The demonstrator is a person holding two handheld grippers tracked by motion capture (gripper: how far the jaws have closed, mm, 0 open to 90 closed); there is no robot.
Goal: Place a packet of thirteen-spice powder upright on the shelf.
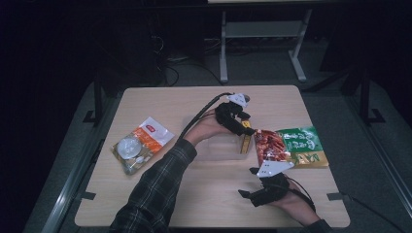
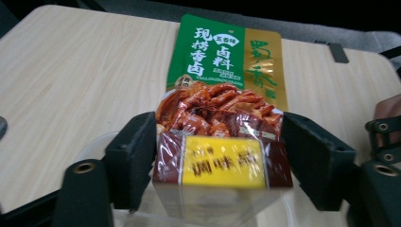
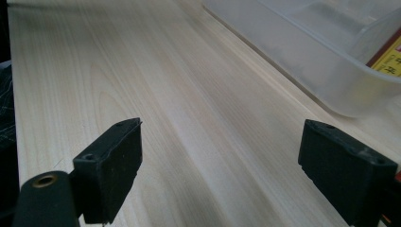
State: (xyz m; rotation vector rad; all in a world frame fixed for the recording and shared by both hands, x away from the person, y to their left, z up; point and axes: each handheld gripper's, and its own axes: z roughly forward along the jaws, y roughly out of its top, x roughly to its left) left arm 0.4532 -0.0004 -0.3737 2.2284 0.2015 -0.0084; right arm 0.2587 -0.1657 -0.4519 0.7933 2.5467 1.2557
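Left gripper (image 1: 241,127): held over the right end of the clear plastic tray (image 1: 221,148); the jaws are set wide and a small brown packet (image 2: 222,158) with a yellow label is seen between them, standing at the tray's end; whether the pads press it cannot be told.
Green pouch (image 2: 222,71): lying flat on the table (image 1: 194,104) just beyond the packet.
Right gripper (image 3: 220,165): jaws spread wide, nothing held, bare tabletop between them; the tray is seen at upper right.
Orange pouch (image 1: 141,144): lying at the table's left.

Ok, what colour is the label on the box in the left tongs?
Yellow, on a dark red box. The left gripper view shows it best.
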